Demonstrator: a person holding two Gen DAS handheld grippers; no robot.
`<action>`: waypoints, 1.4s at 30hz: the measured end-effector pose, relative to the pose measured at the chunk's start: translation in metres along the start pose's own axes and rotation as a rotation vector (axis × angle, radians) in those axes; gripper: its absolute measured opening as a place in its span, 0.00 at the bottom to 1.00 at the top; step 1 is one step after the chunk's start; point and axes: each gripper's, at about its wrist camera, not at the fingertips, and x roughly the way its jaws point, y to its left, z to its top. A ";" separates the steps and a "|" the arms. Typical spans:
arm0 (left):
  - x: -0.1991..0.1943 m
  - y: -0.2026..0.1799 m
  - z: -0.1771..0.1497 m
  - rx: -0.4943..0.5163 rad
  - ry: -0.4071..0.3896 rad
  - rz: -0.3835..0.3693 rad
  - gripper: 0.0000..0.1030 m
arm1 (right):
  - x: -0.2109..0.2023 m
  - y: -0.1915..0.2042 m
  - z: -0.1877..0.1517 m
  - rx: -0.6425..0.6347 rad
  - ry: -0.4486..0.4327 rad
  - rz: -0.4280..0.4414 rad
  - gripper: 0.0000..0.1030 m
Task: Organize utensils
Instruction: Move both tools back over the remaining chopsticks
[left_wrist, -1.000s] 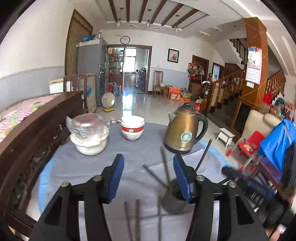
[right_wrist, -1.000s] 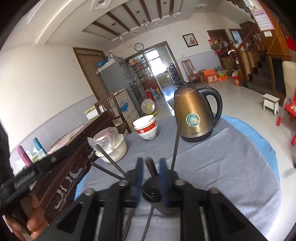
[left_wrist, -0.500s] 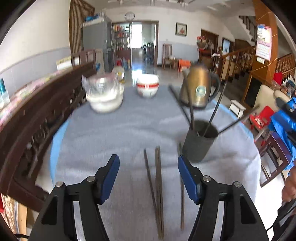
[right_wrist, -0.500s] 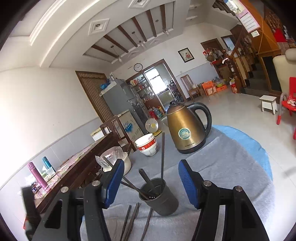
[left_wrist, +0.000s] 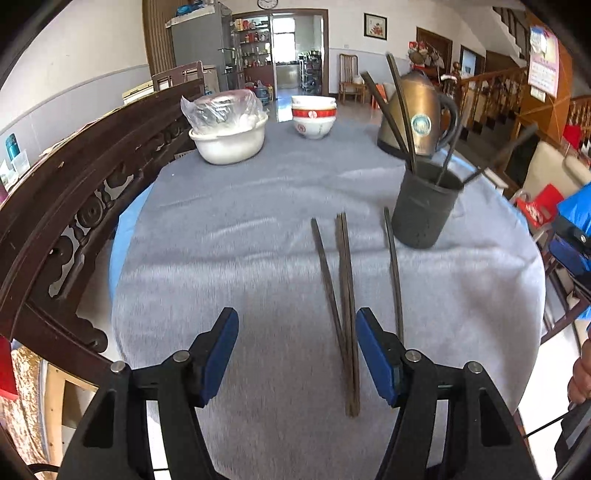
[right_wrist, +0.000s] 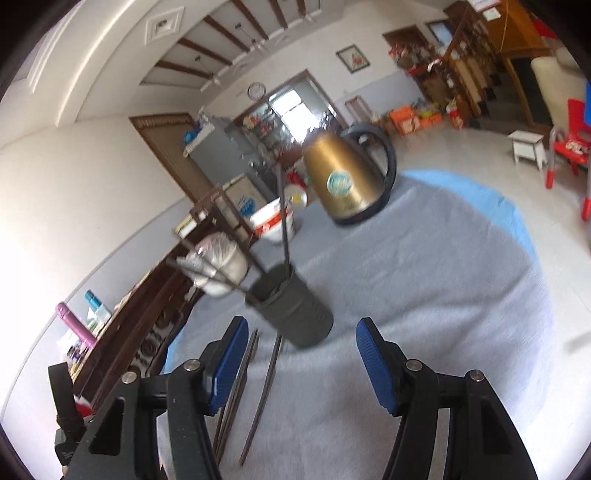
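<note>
A dark grey utensil cup (left_wrist: 424, 208) stands on the grey tablecloth (left_wrist: 240, 240) and holds several dark chopsticks (left_wrist: 400, 110) leaning outward. Several more dark chopsticks (left_wrist: 345, 288) lie flat on the cloth left of the cup. My left gripper (left_wrist: 297, 354) is open and empty, low over the near ends of the lying chopsticks. My right gripper (right_wrist: 299, 363) is open and empty, tilted, just in front of the cup (right_wrist: 291, 308), with lying chopsticks (right_wrist: 264, 391) by its left finger.
A gold electric kettle (left_wrist: 417, 118) stands behind the cup. Stacked red-and-white bowls (left_wrist: 314, 118) and a white basin with a plastic bag (left_wrist: 229, 136) sit at the back. A carved wooden bench back (left_wrist: 74, 192) borders the table's left side.
My right gripper opened, let go of the chopstick in the cup and pulled back, tilting. My left gripper drew back and lowered toward the lying chopsticks.
</note>
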 end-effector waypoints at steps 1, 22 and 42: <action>0.002 -0.001 -0.004 0.005 0.009 0.004 0.65 | 0.004 0.002 -0.003 -0.006 0.014 0.004 0.64; 0.012 0.013 -0.032 -0.064 0.080 0.004 0.65 | 0.078 0.059 -0.056 -0.156 0.299 -0.031 0.38; 0.021 0.032 -0.040 -0.145 0.135 -0.063 0.65 | 0.156 0.094 -0.094 -0.288 0.561 -0.175 0.11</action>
